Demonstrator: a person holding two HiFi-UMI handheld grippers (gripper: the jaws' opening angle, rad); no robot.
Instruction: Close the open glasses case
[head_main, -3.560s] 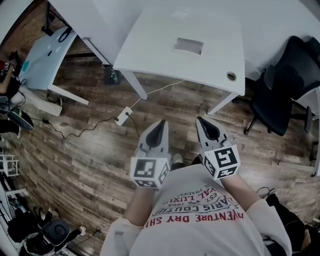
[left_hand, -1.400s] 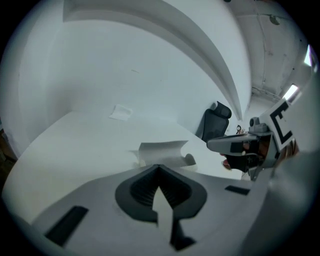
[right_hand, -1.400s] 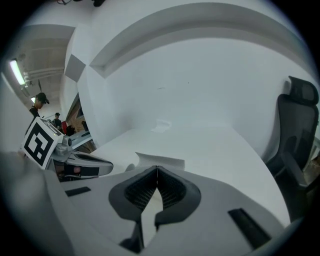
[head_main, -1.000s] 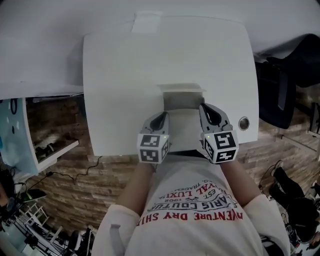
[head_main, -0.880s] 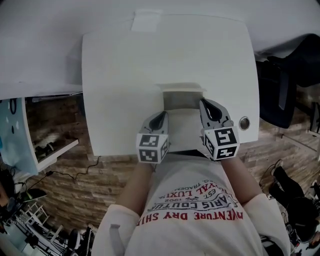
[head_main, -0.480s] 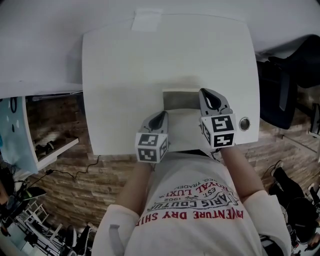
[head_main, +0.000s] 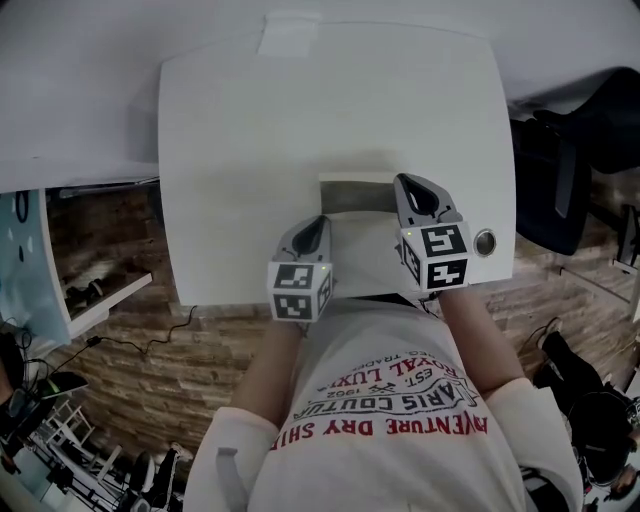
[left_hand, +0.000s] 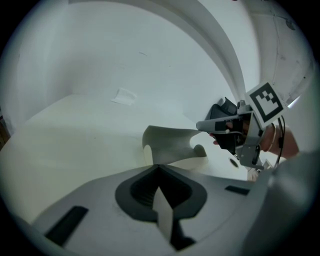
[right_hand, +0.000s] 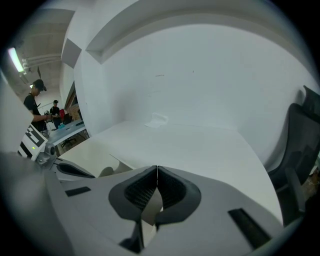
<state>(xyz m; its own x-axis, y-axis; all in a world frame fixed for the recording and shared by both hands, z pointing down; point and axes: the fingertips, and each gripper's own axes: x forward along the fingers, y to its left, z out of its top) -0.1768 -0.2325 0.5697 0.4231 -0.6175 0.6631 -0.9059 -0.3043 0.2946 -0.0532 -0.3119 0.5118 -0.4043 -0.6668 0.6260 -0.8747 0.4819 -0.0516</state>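
White table (head_main: 250, 140) over a plank floor (head_main: 120, 370), open case (head_main: 356, 196) near my front edge.
I see the case lying with its long axis along that edge, lid raised on the far side, grey lining showing. My left gripper (head_main: 311, 224) sits just left of it, jaws pressed together on nothing. My right gripper (head_main: 414, 189) is at its right end, jaws also together, empty. Open tabletop runs beyond to the far edge. A grommet (head_main: 485, 241) lies right, with a black chair (head_main: 565, 140) past that side.
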